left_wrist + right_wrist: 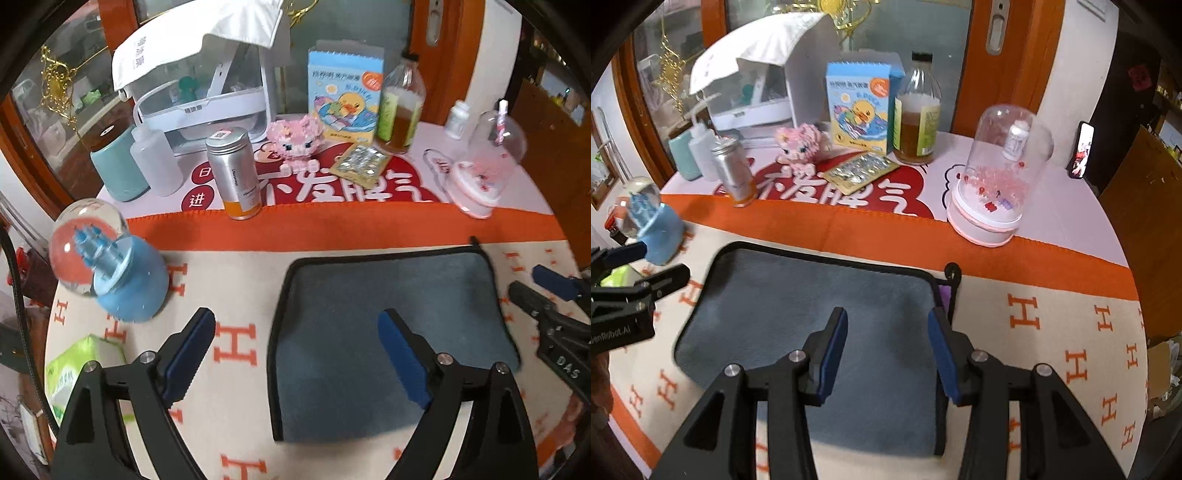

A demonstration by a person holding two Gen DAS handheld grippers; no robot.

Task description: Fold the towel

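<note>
A grey-blue towel (388,325) with a black hem lies flat on the cream blanket with orange H marks (236,343); it also shows in the right wrist view (798,317). My left gripper (295,332) is open and empty, hovering over the towel's left edge. My right gripper (888,325) is open and empty above the towel's right edge, near its hanging loop (952,272). The right gripper shows at the right of the left wrist view (543,291). The left gripper shows at the left of the right wrist view (646,266).
A blue snow globe (110,266) stands left of the towel, a green tissue pack (81,373) nearer. Behind the orange border stand a silver can (236,173), a pink plush toy (295,140), a duck box (343,96), a bottle (400,107) and a pink dome (993,184).
</note>
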